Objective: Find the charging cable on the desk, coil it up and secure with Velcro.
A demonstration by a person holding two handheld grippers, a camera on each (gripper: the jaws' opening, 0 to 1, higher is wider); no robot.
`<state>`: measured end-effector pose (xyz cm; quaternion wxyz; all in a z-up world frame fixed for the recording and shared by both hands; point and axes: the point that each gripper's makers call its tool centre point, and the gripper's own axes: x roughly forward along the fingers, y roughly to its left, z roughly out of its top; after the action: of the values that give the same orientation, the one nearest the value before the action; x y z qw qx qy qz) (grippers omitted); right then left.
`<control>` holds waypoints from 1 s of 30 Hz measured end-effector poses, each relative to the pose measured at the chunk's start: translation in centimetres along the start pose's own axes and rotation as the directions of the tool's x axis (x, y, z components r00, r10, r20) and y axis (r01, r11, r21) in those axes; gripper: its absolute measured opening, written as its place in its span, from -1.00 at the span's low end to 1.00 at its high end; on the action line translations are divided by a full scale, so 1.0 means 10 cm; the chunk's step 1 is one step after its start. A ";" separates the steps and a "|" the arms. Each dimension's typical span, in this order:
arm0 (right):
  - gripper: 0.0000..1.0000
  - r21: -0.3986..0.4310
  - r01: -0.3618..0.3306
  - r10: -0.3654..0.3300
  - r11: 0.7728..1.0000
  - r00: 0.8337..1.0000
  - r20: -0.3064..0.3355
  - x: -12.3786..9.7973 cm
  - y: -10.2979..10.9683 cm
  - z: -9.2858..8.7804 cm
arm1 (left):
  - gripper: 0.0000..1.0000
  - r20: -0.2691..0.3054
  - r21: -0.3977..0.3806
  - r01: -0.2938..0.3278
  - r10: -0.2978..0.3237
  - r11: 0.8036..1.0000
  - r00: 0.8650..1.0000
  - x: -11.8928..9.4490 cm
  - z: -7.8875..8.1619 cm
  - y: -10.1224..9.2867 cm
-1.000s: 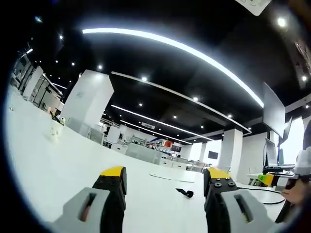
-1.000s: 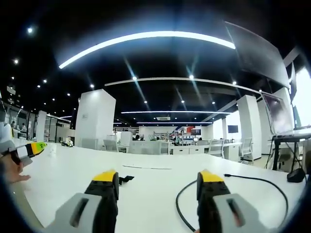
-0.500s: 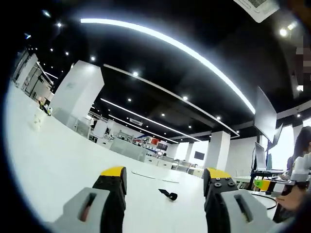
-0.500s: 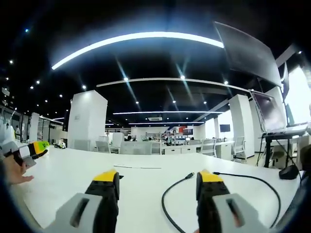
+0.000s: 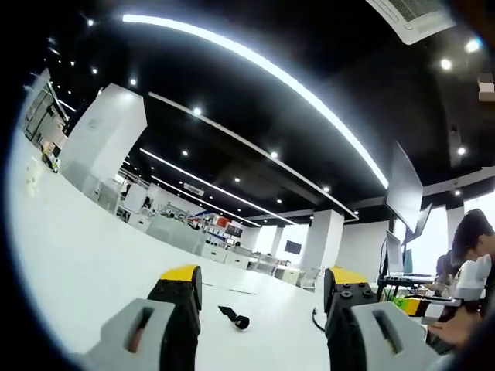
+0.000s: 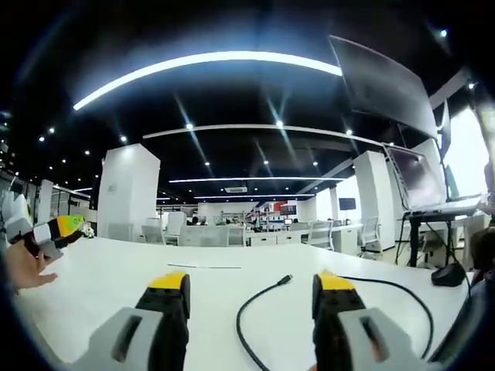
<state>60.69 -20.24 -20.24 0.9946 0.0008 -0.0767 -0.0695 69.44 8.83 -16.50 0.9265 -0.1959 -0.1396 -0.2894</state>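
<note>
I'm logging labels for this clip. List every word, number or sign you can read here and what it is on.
No text can be read.
Far screens: lit patches, too small and blurred to read.
Pillar: a faint mark, unreadable.
Cable, desk and strap: no print seen.

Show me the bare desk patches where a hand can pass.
The white desk is bare left of the black charging cable, toward the other gripper. In the left gripper view, it is bare left of the small black Velcro strap. Crowded: around the cable's loop.
</note>
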 end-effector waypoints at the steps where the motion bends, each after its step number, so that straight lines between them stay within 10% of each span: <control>1: 0.28 -0.001 0.002 -0.002 1.000 1.000 0.000 0.00 -0.01 0.00 | 0.28 0.001 -0.019 0.026 -0.026 0.999 1.000 0.03 0.00 -0.05; 15: 0.30 -0.016 0.041 -0.042 0.999 0.999 -0.023 -0.03 -0.20 -0.04 | 0.28 -0.040 -0.024 0.149 -0.149 0.989 0.988 0.38 -0.10 -0.43; 30: 0.30 -0.012 0.084 -0.084 0.996 0.996 -0.034 -0.06 -0.39 -0.08 | 0.29 -0.129 -0.018 0.295 -0.295 0.955 0.947 0.70 -0.33 -0.92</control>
<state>59.67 -24.03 -21.20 0.9920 -0.0001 -0.0592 -0.1115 70.00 -2.96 -14.18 0.8801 -0.1529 -0.1068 -0.4365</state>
